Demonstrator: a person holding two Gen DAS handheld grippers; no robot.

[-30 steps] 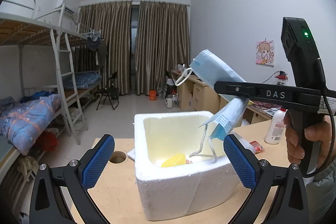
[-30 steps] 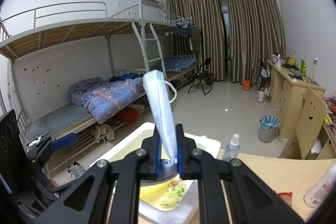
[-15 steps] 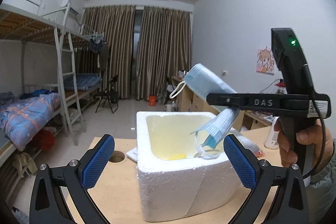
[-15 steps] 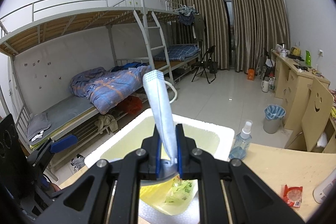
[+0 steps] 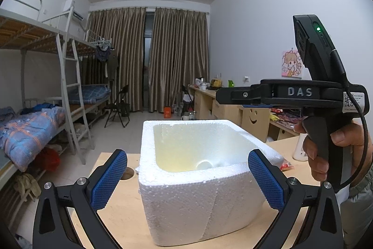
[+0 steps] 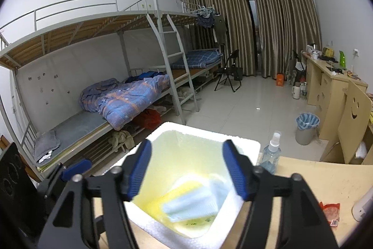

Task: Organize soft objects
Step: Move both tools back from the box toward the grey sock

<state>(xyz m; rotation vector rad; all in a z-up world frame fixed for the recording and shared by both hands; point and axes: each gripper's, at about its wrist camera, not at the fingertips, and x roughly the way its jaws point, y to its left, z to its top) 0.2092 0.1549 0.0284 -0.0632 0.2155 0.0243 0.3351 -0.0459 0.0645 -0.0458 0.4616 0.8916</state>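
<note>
One soft item is accounted for: the blue face mask [image 6: 193, 204] lies loose at the bottom of the white foam box [image 6: 205, 134], resting on a yellow packet [image 6: 163, 201] that sits beneath it. Your right gripper [image 6: 186, 169] hangs directly over the box mouth; its jaws are opening, standing well apart with nothing between the pads, and the mask is clear of both. I judge that the release of this item is done.

Your left gripper [image 5: 187, 179] is held level in front of the box with its jaws wide — the near wall of the box shows between the blue pads, but neither pad touches it. It holds nothing.

Seen from the right wrist, the wooden table [image 6: 310, 181] carries a clear spray bottle [image 6: 270, 155] just beside the box at about 2 o'clock from it, and a small red sachet [image 6: 329, 211] well off at about 4 o'clock. A white bottle [image 6: 363, 204] is cut by the frame edge beyond the sachet. None of these looks like a soft item, though the sachet is too small to be certain.

Progress, in my judgement: at least two items are boxed, and no further soft object is visible on the table. Whether anything remains outside the frame I cannot tell — you would need to sweep the rest of the tabletop before calling it complete.
</note>
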